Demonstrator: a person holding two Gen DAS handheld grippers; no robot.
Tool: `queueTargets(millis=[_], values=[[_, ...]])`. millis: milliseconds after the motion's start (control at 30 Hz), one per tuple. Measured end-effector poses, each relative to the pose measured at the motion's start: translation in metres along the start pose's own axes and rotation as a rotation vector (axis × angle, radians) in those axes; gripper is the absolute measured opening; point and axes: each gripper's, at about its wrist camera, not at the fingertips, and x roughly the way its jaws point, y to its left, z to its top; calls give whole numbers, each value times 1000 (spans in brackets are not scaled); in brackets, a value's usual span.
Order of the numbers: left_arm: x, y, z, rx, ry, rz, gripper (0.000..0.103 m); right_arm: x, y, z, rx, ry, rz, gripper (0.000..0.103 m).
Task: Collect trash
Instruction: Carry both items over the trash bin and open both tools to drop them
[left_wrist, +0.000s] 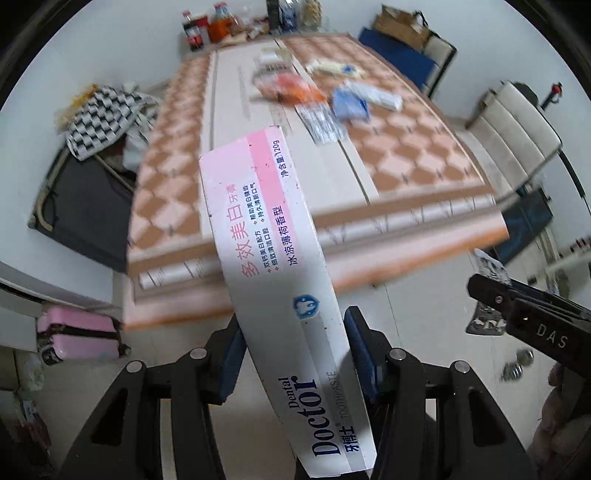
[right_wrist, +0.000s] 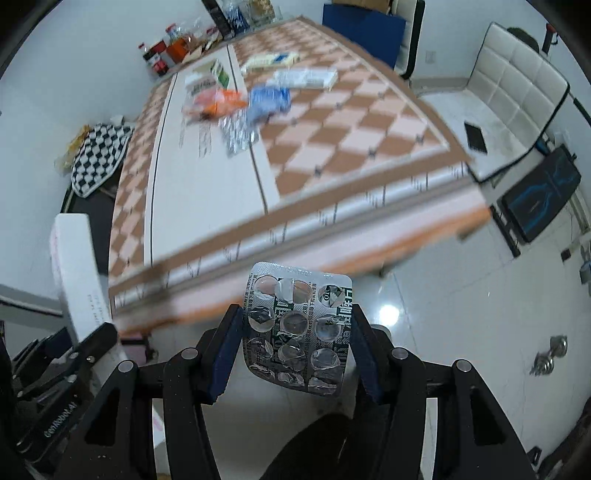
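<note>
The long white-and-pink cardboard toothpaste box (left_wrist: 273, 280) is light and crushable, so the left gripper (left_wrist: 295, 354) clamps it across its narrow sides near the printed end. The right gripper (right_wrist: 295, 339) pinches a thin, springy silver blister pack (right_wrist: 297, 328) (cells burst, empty). Both are held off the checkered table (right_wrist: 332, 122), where more wrappers lie.

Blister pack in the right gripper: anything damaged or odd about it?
Yes. The blister pack in the right gripper is spent: its foil is torn open over the pockets, which look empty, and it sits tilted between the fingers. That fits trash. Nothing else about it stands out.
</note>
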Motion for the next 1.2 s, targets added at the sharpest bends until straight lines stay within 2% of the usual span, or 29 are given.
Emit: queueTargets(millis=[167,300,433,533,700,867,1000,1200], values=[[47,-3,-48,-2,130,-67,48,32,-15,-52,-6,97,-6,58],[98,-8,-78,-4,225,-114,48,78,-37,-89,-1,186,-22,58],[177,-9,-105,-41,339,-219,48,141,-63,-122,18,272,-28,58],[236,-5,-118,-71,410,-264,48,194,-80,-138,37,329,-22,58],[339,4,-127,-119,479,-290,48,288,-101,-156,56,397,-6,58],[419,7,-130,-166,529,-324,49,376,-105,-162,25,437,-15,58],[461,7,-133,-166,554,-318,49,439,-103,-165,8,471,-13,58],[490,7,-140,-186,602,-340,52,488,-103,-166,0,503,-19,58]])
